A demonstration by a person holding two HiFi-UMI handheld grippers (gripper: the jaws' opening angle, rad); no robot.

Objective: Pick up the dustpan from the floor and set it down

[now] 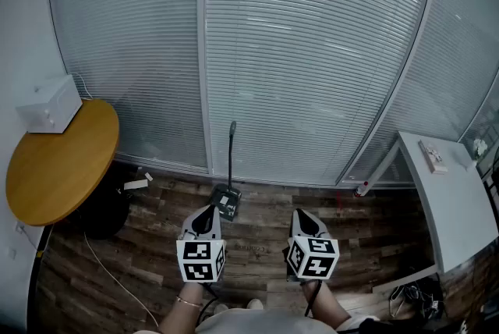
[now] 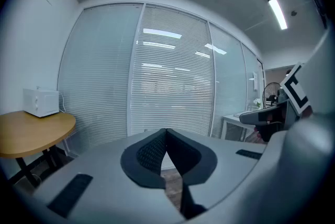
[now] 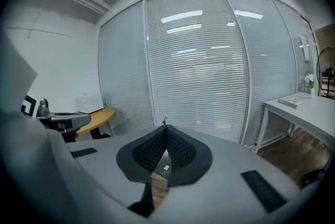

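A dark dustpan stands on the wooden floor against the blinds, its long handle upright. In the right gripper view a piece of the dustpan shows behind the jaws, with its handle tip above them. My left gripper hovers just in front of the pan, slightly to its left, jaws shut and holding nothing. My right gripper hangs to the pan's right, also shut and holding nothing. In the left gripper view the left gripper has its tips touching; in the right gripper view the right gripper does too.
A round wooden table with a white microwave stands at the left. A white desk is at the right. Glass walls with blinds close off the far side. A cable trails over the floor at the left.
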